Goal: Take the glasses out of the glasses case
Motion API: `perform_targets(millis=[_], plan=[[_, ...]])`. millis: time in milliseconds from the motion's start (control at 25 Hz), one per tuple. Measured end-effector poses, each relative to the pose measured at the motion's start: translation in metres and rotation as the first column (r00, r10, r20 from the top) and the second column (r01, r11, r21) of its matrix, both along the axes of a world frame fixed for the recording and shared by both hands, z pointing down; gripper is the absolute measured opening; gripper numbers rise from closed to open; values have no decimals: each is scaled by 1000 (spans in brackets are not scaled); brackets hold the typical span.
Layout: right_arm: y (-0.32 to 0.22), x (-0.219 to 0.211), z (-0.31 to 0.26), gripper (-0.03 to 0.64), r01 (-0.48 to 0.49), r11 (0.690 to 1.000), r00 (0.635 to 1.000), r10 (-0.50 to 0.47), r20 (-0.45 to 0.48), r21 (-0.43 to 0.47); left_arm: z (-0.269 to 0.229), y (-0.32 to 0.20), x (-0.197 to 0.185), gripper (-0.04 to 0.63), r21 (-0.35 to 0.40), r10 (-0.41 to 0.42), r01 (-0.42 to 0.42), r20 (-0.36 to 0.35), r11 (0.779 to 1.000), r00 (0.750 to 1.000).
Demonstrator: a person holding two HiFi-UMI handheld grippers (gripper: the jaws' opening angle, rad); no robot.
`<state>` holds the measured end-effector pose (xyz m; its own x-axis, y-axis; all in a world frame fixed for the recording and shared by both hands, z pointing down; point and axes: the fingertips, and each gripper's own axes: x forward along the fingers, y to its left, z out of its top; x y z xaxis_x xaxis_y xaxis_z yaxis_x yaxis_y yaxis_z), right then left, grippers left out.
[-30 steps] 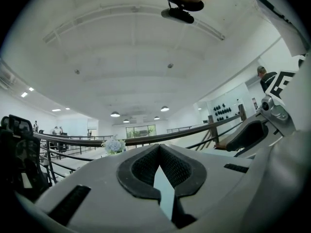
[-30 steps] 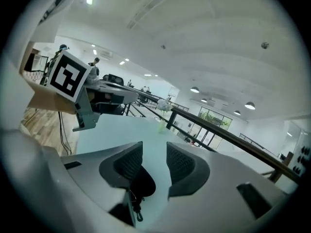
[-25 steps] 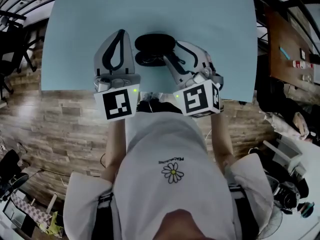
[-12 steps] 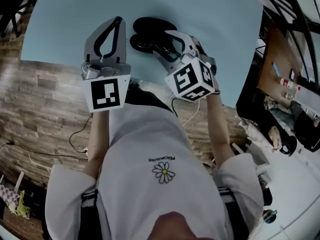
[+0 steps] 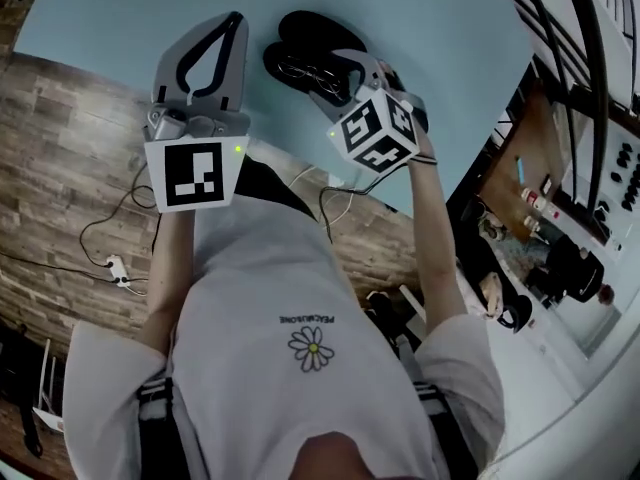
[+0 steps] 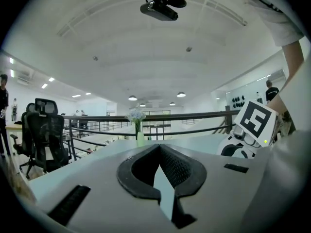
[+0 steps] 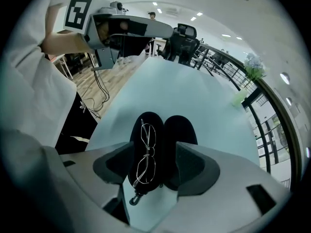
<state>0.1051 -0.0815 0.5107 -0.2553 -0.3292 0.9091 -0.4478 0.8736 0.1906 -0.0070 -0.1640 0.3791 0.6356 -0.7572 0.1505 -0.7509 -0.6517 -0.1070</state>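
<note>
A black glasses case (image 7: 167, 144) lies open on the light blue table (image 7: 184, 91), its two halves side by side. Thin wire-framed glasses (image 7: 146, 154) rest in its left half. My right gripper (image 7: 154, 148) points steeply down just above the case; its jaws are opening, straddle the glasses and the case's near end, and touch neither. In the head view the case (image 5: 305, 38) sits just beyond the right gripper (image 5: 340, 68). My left gripper (image 5: 237, 20) hovers beside the case's left, fingertips together on nothing. In its own view the left gripper (image 6: 159, 147) looks level across the table.
A small vase of flowers (image 6: 136, 125) stands at the table's far side, before a railing. An office chair (image 6: 46, 135) stands to the left. The table's near edge runs just under both grippers, with wood floor and cables (image 5: 120, 258) below.
Both grippers have sunk toward the table. The right one has tipped and rolled downward over the open case. The left stays shut.
</note>
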Motion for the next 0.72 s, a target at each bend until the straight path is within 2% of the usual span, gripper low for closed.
perform_targets(millis=[120,280,480,720], plan=[[-4,0,14,252,39,998,999,-40,-31,-41,12,0,-8,17,-33,-31,31,-11,999,999],[-8,-3,30,252,80,995,993,-85,-82,-65,26,-1,-20,17,-57,-53,54,22,997,998],[-11,-3,41,252,155,987,969,-159,-191,-37,36,-1,-31,17,-73,-86,89,34,993,996],[-9,-5,48,234,109,994,959,-102,-265,10,39,-1,-33,17,-69,-95,99,53,993,994]])
